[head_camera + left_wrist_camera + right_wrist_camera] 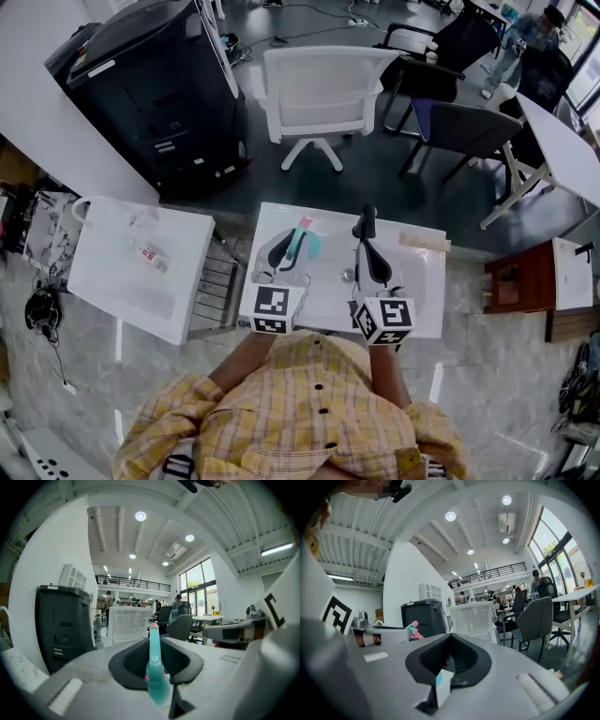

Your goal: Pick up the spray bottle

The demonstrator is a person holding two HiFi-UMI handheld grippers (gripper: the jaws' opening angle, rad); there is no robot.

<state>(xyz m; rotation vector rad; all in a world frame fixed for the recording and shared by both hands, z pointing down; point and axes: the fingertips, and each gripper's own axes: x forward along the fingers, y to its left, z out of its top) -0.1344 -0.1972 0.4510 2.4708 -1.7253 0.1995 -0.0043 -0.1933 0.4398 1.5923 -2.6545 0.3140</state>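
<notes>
Left gripper [153, 645]: pads [132, 659] pinching teal spray bottle [154, 667], bottle lengthwise between jaws, pink tip toward 12 o'clock

Right gripper [450, 641]: pads [435, 656] pressed together, nothing between; just beside left gripper, at its 3 o'clock

Both grippers over small white table [427, 281]

White chair [319, 94] beyond table at 12 o'clock; black cabinet [155, 94] at 10 o'clock; plaid shirt [300, 412] at 6 o'clock

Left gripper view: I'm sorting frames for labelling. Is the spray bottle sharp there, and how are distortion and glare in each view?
Left gripper view: heavy fisheye, dark corners; the spray bottle is soft up close; ceiling lamps glare. Right gripper view: same fisheye, windows bright. Head view: bent edges, even light.
</notes>
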